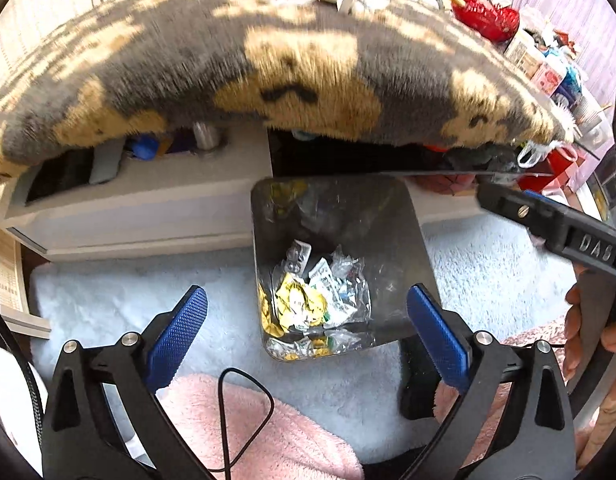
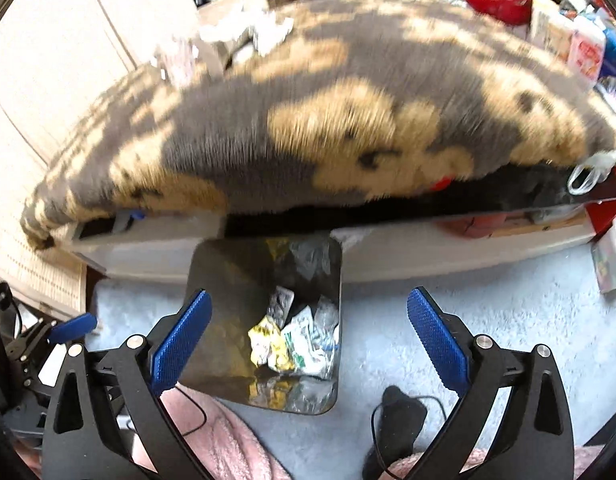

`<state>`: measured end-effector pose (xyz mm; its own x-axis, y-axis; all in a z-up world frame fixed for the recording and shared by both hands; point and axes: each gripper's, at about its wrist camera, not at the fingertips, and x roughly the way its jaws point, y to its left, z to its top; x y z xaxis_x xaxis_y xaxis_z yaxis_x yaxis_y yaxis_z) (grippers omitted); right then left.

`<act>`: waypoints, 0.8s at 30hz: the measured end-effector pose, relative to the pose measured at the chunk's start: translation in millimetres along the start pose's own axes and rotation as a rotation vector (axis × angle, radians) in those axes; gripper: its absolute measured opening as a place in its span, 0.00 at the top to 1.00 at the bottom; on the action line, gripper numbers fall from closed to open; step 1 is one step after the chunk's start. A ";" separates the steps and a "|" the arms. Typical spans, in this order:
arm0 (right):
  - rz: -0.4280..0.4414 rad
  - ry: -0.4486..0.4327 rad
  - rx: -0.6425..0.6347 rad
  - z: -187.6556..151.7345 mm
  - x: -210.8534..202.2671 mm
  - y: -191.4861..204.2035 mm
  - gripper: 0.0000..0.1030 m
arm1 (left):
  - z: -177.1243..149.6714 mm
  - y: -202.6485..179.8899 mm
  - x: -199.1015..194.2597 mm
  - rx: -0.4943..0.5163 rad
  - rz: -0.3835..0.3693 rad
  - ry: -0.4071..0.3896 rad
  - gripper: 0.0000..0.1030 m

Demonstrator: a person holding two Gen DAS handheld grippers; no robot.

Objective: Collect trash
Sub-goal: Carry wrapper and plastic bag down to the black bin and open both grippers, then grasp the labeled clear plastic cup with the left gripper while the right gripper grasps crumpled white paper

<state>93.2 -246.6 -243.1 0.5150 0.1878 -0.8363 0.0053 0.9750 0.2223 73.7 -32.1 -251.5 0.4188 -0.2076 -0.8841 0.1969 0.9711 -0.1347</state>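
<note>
A shiny metal trash bin [image 1: 404,236] stands on the pale blue carpet against a low white table. Crumpled wrappers [image 1: 320,296], yellow, white and clear, lie inside it. The bin [image 2: 212,280] and its wrappers [image 2: 296,340] also show in the right wrist view. My left gripper [image 1: 308,320] is open and empty, hovering above the bin. My right gripper [image 2: 308,324] is open and empty, above the bin's right side. The right gripper's black body [image 1: 560,228] shows at the right of the left wrist view.
A grey and tan bear-pattern blanket [image 1: 268,64] drapes over the low white table [image 1: 128,208]. Clutter with a red basket [image 1: 488,16] and boxes sits on top at the far right. Pink fuzzy fabric [image 1: 268,432] and a black cable [image 1: 248,420] lie nearest me.
</note>
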 end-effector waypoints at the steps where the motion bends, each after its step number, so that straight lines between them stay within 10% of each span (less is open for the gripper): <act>1: -0.002 -0.016 0.003 4.1 -6.6 -1.3 0.04 | 1.5 0.7 -4.4 0.000 0.000 -0.008 0.08; 24: 0.030 -0.205 0.063 150.1 -17.8 -1.2 0.04 | 151.2 28.5 -43.0 -0.003 0.056 -0.224 0.08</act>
<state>212.7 -269.0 -153.3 0.6791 0.1824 -0.7111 0.0375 0.9588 0.2817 195.4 -13.2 -149.7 0.6155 -0.1739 -0.7687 0.1657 0.9821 -0.0895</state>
